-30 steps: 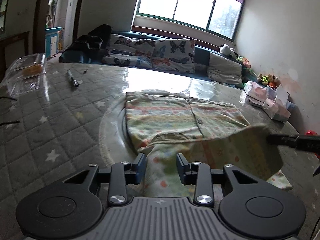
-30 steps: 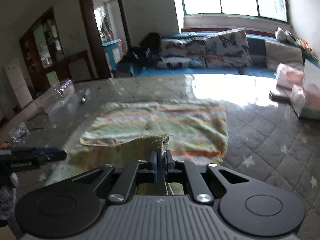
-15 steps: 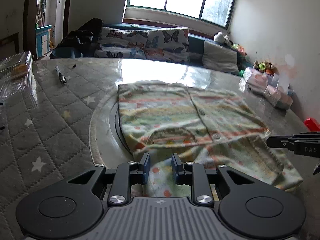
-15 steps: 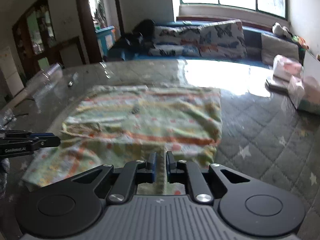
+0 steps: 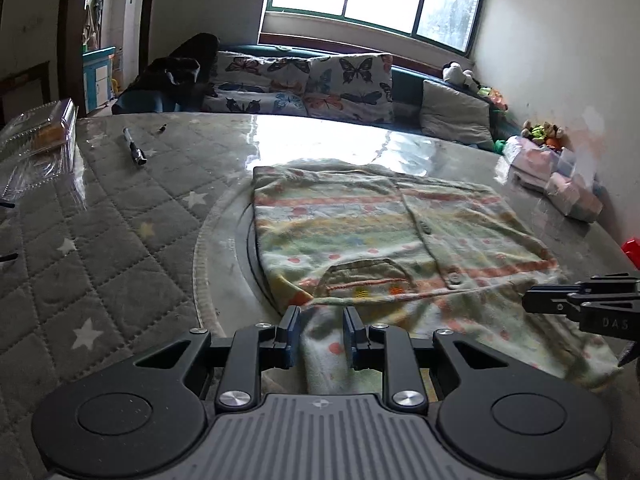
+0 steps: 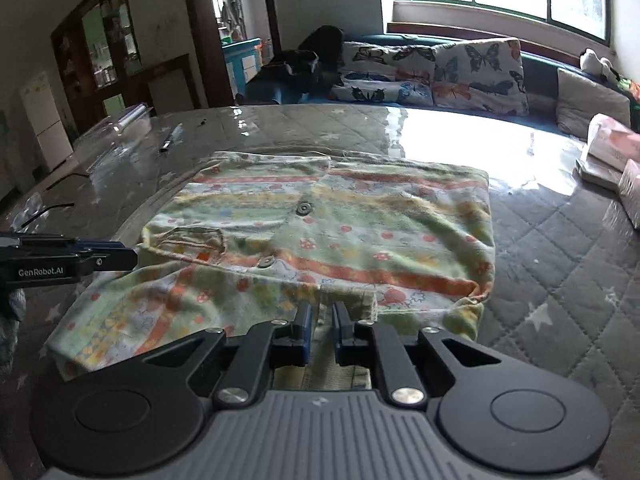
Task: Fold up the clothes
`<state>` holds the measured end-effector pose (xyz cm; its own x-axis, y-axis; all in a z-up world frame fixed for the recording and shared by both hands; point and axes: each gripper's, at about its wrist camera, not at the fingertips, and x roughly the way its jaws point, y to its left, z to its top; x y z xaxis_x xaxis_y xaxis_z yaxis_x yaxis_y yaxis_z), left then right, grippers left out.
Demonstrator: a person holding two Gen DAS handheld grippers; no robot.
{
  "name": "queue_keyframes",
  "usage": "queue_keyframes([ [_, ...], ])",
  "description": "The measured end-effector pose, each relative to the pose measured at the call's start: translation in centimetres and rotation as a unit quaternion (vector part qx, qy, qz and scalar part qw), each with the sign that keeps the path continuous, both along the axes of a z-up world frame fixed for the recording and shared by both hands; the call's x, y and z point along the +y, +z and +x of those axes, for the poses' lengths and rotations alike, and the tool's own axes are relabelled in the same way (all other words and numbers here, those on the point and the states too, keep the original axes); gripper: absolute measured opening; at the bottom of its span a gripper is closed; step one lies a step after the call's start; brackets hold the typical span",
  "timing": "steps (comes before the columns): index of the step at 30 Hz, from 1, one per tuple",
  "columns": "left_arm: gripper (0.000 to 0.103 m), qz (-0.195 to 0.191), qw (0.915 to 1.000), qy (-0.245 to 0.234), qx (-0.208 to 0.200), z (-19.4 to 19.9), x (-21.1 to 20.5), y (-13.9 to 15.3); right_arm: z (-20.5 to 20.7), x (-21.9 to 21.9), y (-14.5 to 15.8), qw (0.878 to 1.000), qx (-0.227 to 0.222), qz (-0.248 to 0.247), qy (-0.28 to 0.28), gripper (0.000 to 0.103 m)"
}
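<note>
A pastel striped, buttoned garment (image 5: 360,232) lies flat on the quilted table (image 5: 100,260), its near part folded toward me. My left gripper (image 5: 320,332) is open at the garment's near left edge, with cloth lying loose between its fingers. In the right wrist view the garment (image 6: 360,220) spreads ahead, and my right gripper (image 6: 322,332) is open by a narrow gap, a hem of cloth resting between the pads. Each gripper shows in the other's view: the right gripper (image 5: 560,304) low at the right, the left gripper (image 6: 100,258) low at the left.
A pen (image 5: 134,148) and a clear plastic box (image 5: 44,136) sit at the far left of the table. Tissue packs (image 5: 560,184) and a red object (image 5: 632,250) are at the right edge. A sofa with butterfly cushions (image 5: 320,84) stands behind.
The right gripper lowered the lifted flap of cloth onto the table and its jaws parted slightly. Both grippers drew back toward the near edge. The garment now lies flat.
</note>
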<state>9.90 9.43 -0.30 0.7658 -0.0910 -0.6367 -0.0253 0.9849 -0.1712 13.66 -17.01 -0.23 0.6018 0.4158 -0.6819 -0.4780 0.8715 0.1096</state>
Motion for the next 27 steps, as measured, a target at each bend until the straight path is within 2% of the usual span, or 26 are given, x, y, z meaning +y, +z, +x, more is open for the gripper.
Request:
queue_keyframes([
  [4,0.025,0.001,0.9995,-0.031,-0.010,-2.2,-1.2,0.6,-1.7,-0.2,0.7,1.000,-0.004,-0.002,0.021,0.012],
  [6,0.025,0.000,0.9991,-0.041,-0.009,-3.2,-1.6,0.5,-2.6,-0.3,0.8,1.000,-0.001,-0.001,0.029,0.017],
  [9,0.025,0.005,0.9987,-0.050,-0.001,-4.4,-2.0,-0.1,-3.6,-0.4,0.7,0.999,0.004,-0.005,0.039,0.017],
  [15,0.026,0.009,0.9994,-0.033,0.003,-5.3,-1.4,-0.3,-4.6,-0.8,0.4,0.999,0.008,-0.010,0.041,0.018],
  [20,0.027,0.027,0.9991,-0.031,0.003,-6.1,-1.5,-0.1,-4.7,-1.4,-0.1,0.999,0.010,-0.007,0.034,0.019],
  [21,0.028,0.030,0.9988,-0.040,-0.001,-6.5,-1.8,0.1,-4.9,-1.5,0.0,0.999,0.008,-0.008,0.035,0.022],
  [23,0.044,0.038,0.9974,-0.060,-0.008,-7.2,-2.6,0.5,-5.2,-1.8,0.2,0.999,0.005,-0.010,0.034,0.025],
  [27,0.045,0.095,0.9872,-0.123,-0.035,-8.9,-5.1,0.6,-6.0,-2.5,0.7,0.999,0.001,-0.014,0.033,0.025],
])
